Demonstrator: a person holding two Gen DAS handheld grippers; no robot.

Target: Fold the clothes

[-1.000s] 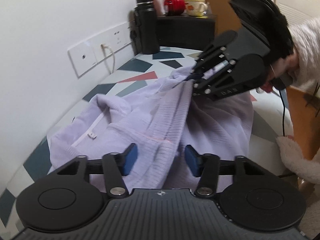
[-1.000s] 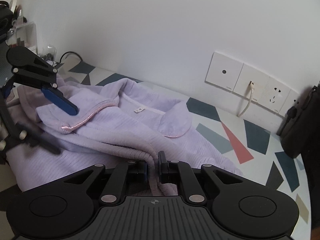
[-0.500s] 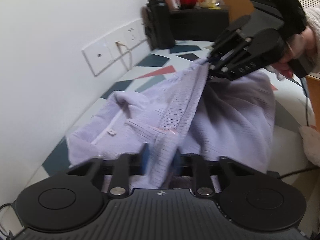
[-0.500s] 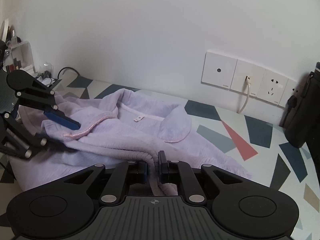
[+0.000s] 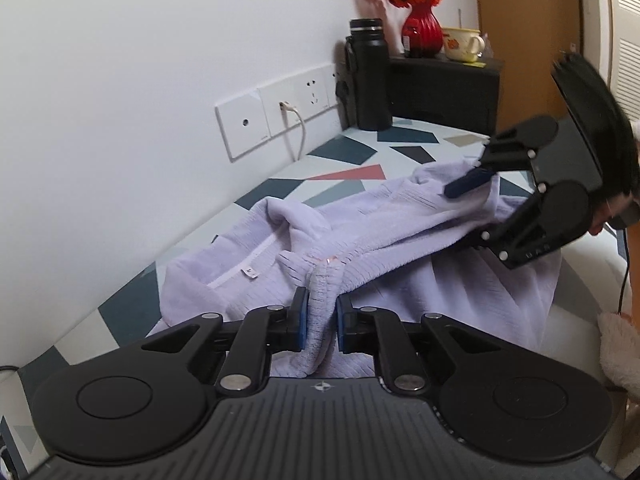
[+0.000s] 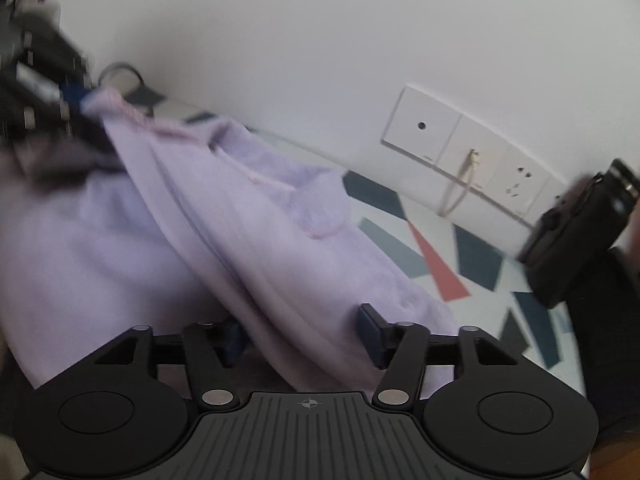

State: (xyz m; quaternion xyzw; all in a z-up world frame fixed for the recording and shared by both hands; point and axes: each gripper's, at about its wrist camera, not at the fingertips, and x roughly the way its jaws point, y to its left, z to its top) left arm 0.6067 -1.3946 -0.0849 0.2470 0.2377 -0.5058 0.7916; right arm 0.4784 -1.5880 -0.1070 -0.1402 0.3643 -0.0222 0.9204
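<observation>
Moved: the right gripper (image 6: pixel 302 334) has let go since a second ago, its jaws now wide apart with the garment (image 5: pixel 400 232) draped loosely between them; the left gripper (image 5: pixel 319 320) has closed and now pinches a bunched fold.
Garment: lilac, rumpled on the table (image 5: pixel 344 156), part hanging off the front edge.
Table: white with dark and red shapes, against the wall (image 5: pixel 120 60).
Wall: sockets (image 5: pixel 276 114), one with a cable.
Far end: black flask (image 5: pixel 368 76), red vase (image 5: pixel 422 30) of orange flowers, mug (image 5: pixel 464 42).
Right view: blurred, so contact is probably light.

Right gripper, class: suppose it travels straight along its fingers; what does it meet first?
The lilac garment: the right gripper is open with a fold already between its fingers. The white wall lies beyond, though depth is unclear.
</observation>
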